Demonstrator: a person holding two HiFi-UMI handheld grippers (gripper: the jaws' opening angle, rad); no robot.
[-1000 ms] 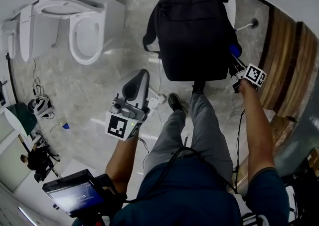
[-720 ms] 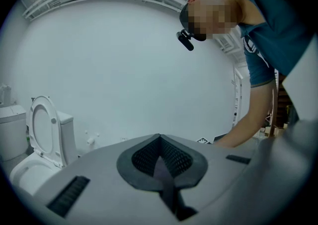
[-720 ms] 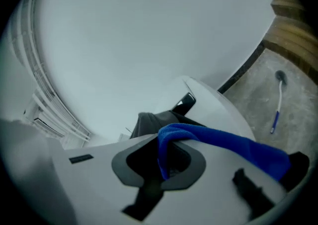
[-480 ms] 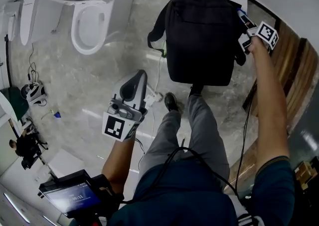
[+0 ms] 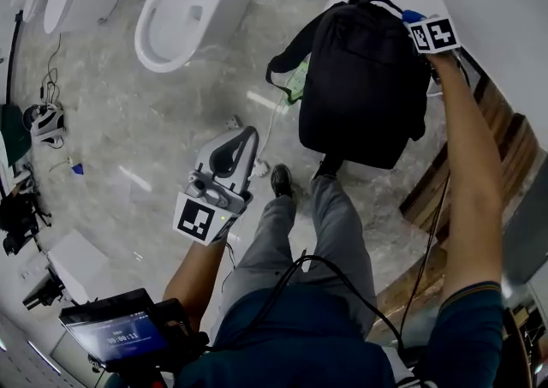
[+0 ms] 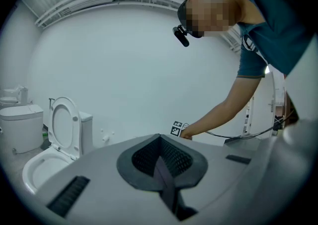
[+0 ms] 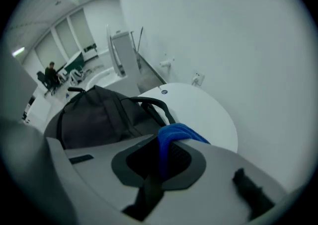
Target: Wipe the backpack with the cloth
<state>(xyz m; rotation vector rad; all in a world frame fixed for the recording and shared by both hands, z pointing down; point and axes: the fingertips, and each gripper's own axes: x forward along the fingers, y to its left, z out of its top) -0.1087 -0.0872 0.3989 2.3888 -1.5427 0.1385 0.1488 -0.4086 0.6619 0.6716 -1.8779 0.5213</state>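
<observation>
Blue cloth [image 7: 176, 132], soft and limp, is pinched in the right gripper [image 7: 164, 157] jaws by the top of the floppy-looking black backpack [image 5: 364, 86] overhanging the white counter [image 7: 198, 110]'s near edge, so I'd steady its handle [image 7: 149, 104] with the left gripper [image 6: 160, 157], jaws together, empty.
</observation>
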